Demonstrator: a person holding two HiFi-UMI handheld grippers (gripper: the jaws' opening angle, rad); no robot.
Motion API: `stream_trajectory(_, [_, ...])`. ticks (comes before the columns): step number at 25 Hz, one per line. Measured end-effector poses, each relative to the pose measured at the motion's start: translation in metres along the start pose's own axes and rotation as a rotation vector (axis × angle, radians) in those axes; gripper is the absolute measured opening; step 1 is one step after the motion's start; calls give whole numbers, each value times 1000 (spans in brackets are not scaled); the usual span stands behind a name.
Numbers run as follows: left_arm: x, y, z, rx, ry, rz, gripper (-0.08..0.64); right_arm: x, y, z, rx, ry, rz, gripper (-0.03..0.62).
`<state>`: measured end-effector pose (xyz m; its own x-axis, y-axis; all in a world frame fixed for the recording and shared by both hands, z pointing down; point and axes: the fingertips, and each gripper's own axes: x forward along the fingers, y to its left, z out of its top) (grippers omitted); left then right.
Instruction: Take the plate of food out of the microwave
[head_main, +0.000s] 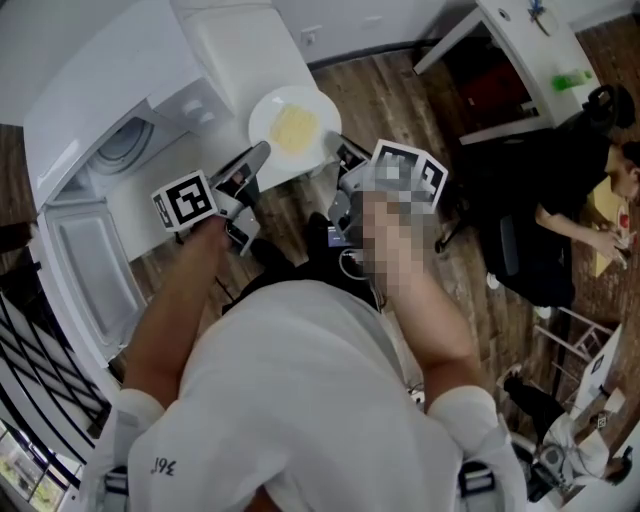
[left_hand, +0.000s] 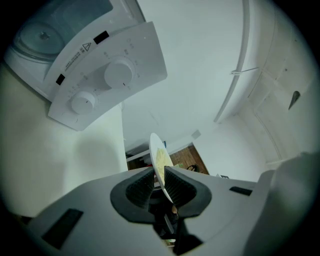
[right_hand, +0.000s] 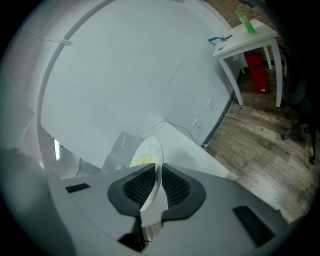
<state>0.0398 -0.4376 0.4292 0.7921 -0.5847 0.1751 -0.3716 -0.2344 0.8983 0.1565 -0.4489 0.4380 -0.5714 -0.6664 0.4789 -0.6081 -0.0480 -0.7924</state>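
The plate (head_main: 293, 125) is out of the microwave (head_main: 110, 130). It hangs between the two tongs over the near edge of the white counter (head_main: 240, 50), just right of the oven's control panel. From the head view it reads as a full round disc, face up and about level, with the yellow food (head_main: 295, 128) lying in its middle; being round, it has no long axis to speak of. The left gripper (head_main: 262, 152) bites the rim on the plate's left side and the right gripper (head_main: 340, 152) bites the opposite side. Each pair of jaws is nearly together, clamped on the thin edge. The gripper views show the plate only edge-on, as a narrow sliver running away from the ribbed pads. The left gripper view alone shows the two knobs (left_hand: 119, 74). The right gripper view alone shows a white desk (right_hand: 247, 42) with a green bottle (right_hand: 243, 21). Only the head view shows the open door (head_main: 85, 265) and the bare turntable (head_main: 122, 143) inside the cavity.
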Motion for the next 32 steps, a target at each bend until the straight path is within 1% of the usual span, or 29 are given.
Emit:
stream_trajectory(3, [13,7,0,10,18,15,69,3,-10,8,8,-14,-16,44])
stream_trajectory(6, [21,16,4,66,38,62,68,5,-17,16,11,-25,-23,44])
stream_trajectory(8, [27,17,4,79,44,70,69,5,-22,20,16,-31,-26,43])
stream_trajectory(14, [43,17,-2,66,59,59,69,4,-36,28,19,-36,-39,43])
stream_trajectory(17, [46,22,-2,88,70,78,69,6,-40,29,12,-33,-45,44])
stream_trajectory(21, [51,21,-7,43,66,49,69,9,-44,30,0,-28,-49,44])
stream_trajectory(25, [49,28,-4,93,75,93,68,11,-44,32,-12,-25,-45,44])
stream_trajectory(26, [50,27,-4,88,74,89,68,11,-44,32,-14,-25,-43,44])
stream_trajectory(29, [54,21,-8,26,65,39,69,13,-45,32,-17,-26,-43,44])
stream_trajectory(30, [54,21,-8,25,64,40,69,13,-45,32,-19,-26,-43,44])
stream_trajectory(32, [51,27,-5,64,69,79,69,14,-45,33,-22,-24,-43,44])
